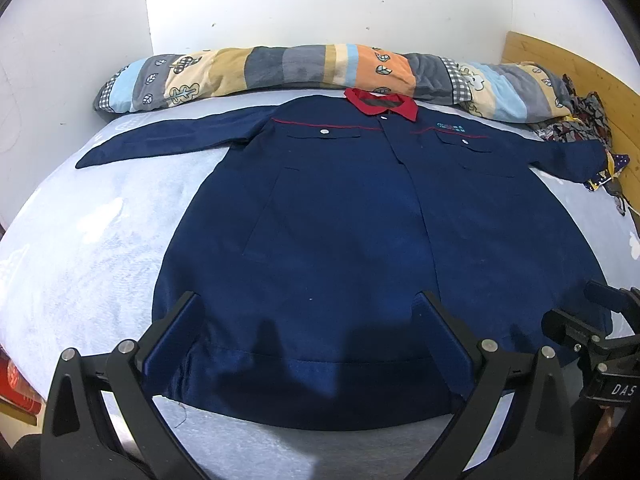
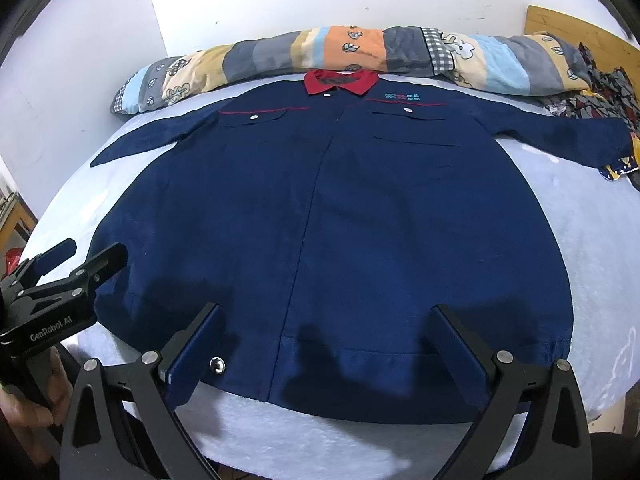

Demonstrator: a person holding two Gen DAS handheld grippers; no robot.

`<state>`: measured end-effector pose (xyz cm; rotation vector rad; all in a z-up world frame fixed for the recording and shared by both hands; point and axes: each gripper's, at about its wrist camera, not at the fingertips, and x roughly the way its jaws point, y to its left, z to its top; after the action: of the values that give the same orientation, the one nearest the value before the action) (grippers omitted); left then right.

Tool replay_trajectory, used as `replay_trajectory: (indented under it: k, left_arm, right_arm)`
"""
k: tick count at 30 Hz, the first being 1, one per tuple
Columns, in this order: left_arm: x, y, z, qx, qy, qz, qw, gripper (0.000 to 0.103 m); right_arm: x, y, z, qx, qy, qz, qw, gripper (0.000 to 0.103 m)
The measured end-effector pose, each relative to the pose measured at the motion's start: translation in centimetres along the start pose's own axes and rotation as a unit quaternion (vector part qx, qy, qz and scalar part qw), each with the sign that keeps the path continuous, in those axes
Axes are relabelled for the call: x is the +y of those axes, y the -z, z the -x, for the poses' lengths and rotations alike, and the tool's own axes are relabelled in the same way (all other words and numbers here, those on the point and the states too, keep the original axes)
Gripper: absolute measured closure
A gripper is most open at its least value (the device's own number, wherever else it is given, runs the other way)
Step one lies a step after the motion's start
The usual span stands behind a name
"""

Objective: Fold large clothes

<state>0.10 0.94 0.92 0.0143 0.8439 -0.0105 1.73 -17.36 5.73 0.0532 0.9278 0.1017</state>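
Jacket [image 1: 340,220] lies flat on the bed [image 1: 80,240], collar away, hem nearest both released tongs: left tongs [image 1: 312,328], right tongs [image 2: 326,340].

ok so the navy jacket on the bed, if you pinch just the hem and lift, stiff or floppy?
Likely floppy: the navy jacket lies flat, following the bed, sleeves spread out limp. The hem band looks thicker, so it may give a firmer pinch. It probably drags rather than slides, since the bed cover looks fuzzy. Both grippers are open.
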Motion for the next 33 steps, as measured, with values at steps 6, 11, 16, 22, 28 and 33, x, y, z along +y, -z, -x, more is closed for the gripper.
replay_trajectory:
  k: [6, 11, 16, 22, 28, 33]
  left_arm:
    - [0.0, -0.1, 0.1, 0.002, -0.001, 0.0, 1.0, 0.0]
    - [0.0, -0.2, 0.1, 0.002, 0.002, 0.002, 1.0, 0.0]
    - [0.0, -0.4, 0.1, 0.004, 0.01, 0.008, 0.9999, 0.0]
    - [-0.3, -0.3, 0.0, 0.003, 0.014, 0.005, 0.9999, 0.0]
    - [-0.5, -0.4, -0.1, 0.007, 0.017, 0.004, 0.9998, 0.0]
    - [-1.0, -0.9, -0.3, 0.0, 0.009, -0.019, 0.9998, 0.0]
  right_arm:
    - [-0.3, 0.0, 0.0, 0.002, -0.006, -0.009, 1.0, 0.002]
    - [-0.7, 0.1, -0.1, 0.006, -0.013, -0.02, 1.0, 0.002]
    - [-0.6, 0.0, -0.1, 0.006, -0.007, -0.017, 1.0, 0.002]
    - [-0.6, 0.1, 0.0, 0.003, 0.011, -0.009, 1.0, 0.002]
    - [-2.0, -0.5, 0.5, 0.0, -0.013, -0.034, 0.999, 0.002]
    - [-7.1, -2.7, 2.7, -0.019, -0.074, -0.122, 0.99, 0.002]
